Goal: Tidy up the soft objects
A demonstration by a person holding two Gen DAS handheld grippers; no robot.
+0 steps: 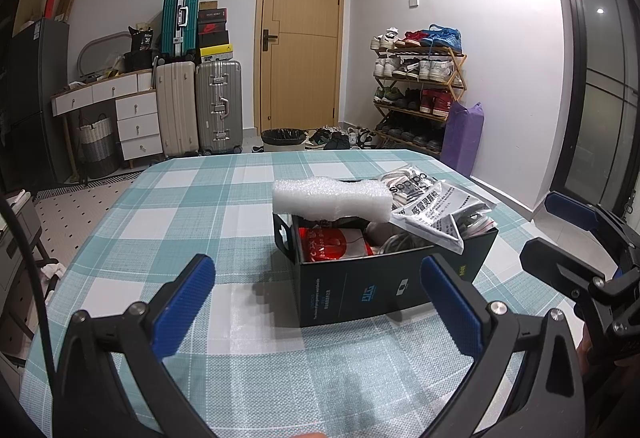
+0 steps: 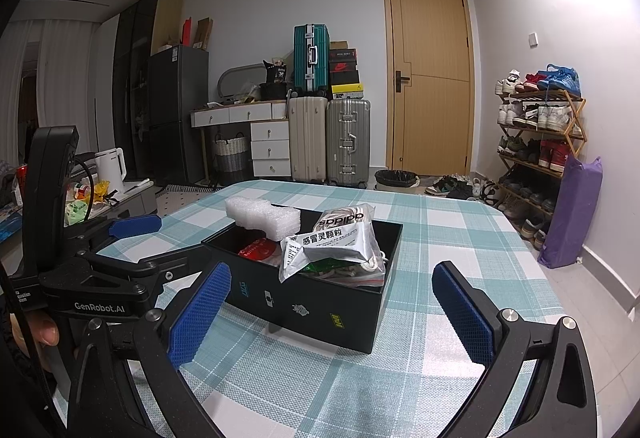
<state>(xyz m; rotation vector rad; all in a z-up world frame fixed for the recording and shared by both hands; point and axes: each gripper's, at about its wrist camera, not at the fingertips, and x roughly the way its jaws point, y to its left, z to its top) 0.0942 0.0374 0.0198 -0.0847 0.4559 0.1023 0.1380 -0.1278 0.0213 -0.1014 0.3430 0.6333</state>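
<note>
Foam block point(image 1: 332, 200) is lying light and squashy at twelve o'clock; I am holding both hand-held grippers, left point(image 1: 318, 304) and right point(image 2: 332, 308), open, planning to pinch its long sides.

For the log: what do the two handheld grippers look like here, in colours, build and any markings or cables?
Both are alike: the left gripper and right gripper have matte black angular frames with silver pivot bolts and two fingers faced with blue textured pads. In the right wrist view the left gripper's body carries white "GenRobot.AI" lettering, with a black cable looping beside its upright black handle. No sleeves show.
</note>
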